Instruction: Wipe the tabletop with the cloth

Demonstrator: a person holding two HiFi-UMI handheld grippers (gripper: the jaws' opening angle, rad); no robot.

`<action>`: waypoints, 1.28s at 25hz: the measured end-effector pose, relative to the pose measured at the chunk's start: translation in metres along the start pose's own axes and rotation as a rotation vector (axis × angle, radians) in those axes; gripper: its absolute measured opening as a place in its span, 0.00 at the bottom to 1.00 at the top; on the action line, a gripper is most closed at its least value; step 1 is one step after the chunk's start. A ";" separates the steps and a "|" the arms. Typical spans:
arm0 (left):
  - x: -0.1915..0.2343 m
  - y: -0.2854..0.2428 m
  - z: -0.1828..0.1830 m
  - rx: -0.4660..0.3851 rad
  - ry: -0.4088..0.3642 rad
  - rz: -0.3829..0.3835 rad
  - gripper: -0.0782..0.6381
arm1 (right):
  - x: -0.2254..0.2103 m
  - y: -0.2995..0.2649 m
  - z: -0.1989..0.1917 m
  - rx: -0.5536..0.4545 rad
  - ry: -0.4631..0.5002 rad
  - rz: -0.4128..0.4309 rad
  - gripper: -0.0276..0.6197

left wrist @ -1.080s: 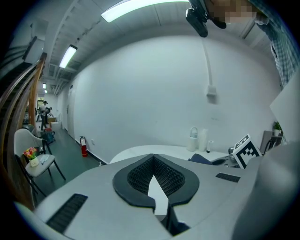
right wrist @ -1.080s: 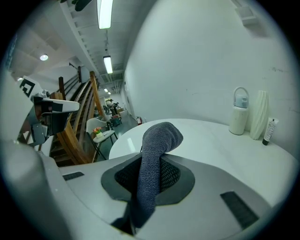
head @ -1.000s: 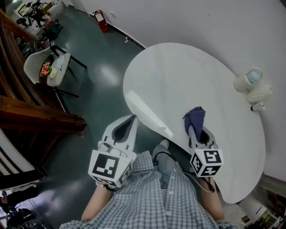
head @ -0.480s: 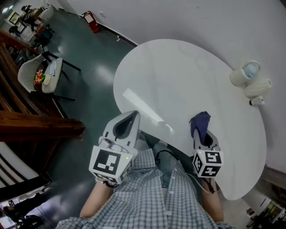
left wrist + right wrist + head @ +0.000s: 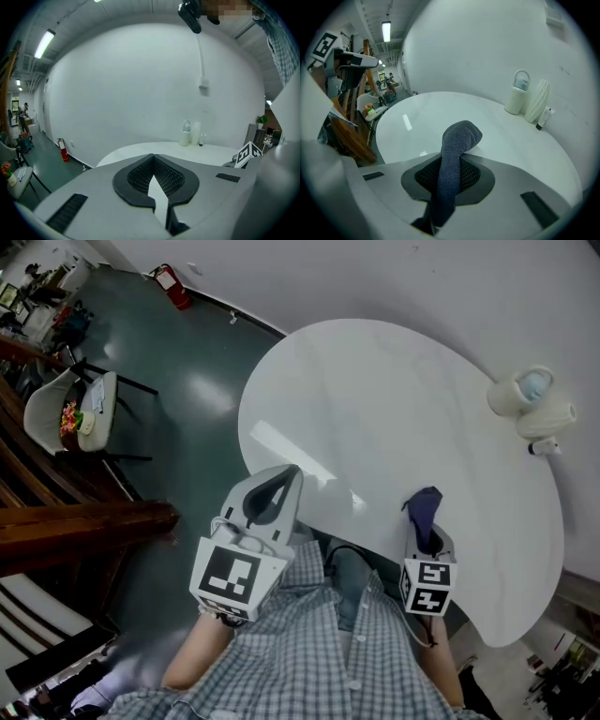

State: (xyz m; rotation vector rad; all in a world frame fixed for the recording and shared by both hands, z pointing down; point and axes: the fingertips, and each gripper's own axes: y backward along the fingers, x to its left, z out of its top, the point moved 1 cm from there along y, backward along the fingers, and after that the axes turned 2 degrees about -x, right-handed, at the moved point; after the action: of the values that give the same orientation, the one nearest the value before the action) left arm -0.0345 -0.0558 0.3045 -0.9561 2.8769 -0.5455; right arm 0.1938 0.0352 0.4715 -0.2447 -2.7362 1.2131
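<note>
A dark blue cloth [image 5: 425,509] [image 5: 454,154] is pinched between the jaws of my right gripper [image 5: 427,532] [image 5: 451,183], which is shut on it; its bunched end sticks out over the near edge of the round white tabletop [image 5: 394,418] [image 5: 440,117]. My left gripper [image 5: 272,495] [image 5: 154,185] hovers at the table's near left edge with its jaws closed and nothing between them. In the left gripper view the tabletop [image 5: 159,151] lies ahead beyond the jaws.
A white jug and a ribbed white container [image 5: 531,407] [image 5: 527,99] [image 5: 191,133] stand at the table's far right by the wall, with a small bottle [image 5: 543,118] beside them. A chair [image 5: 80,418] and wooden furniture [image 5: 66,521] stand on the green floor to the left.
The right gripper with the cloth has drawn back a little toward the table's near edge. The left gripper has edged right, closer to the table rim.
</note>
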 end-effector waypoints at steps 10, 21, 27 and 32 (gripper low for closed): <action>0.043 -0.014 -0.005 0.028 0.016 -0.077 0.12 | 0.048 -0.030 -0.007 0.104 -0.070 -0.005 0.13; 0.088 -0.024 -0.012 0.058 0.014 -0.119 0.12 | 0.071 -0.048 -0.002 0.135 -0.197 -0.017 0.12; 0.113 -0.025 -0.011 0.054 0.015 -0.105 0.12 | 0.103 -0.062 0.016 0.124 -0.196 0.027 0.13; 0.132 -0.026 -0.007 0.043 0.010 -0.080 0.12 | 0.132 -0.073 0.034 0.100 -0.179 0.090 0.13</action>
State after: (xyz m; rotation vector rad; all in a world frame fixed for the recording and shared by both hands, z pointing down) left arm -0.1276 -0.1511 0.3268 -1.0685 2.8336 -0.6173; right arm 0.0513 -0.0106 0.5113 -0.2631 -2.8306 1.4574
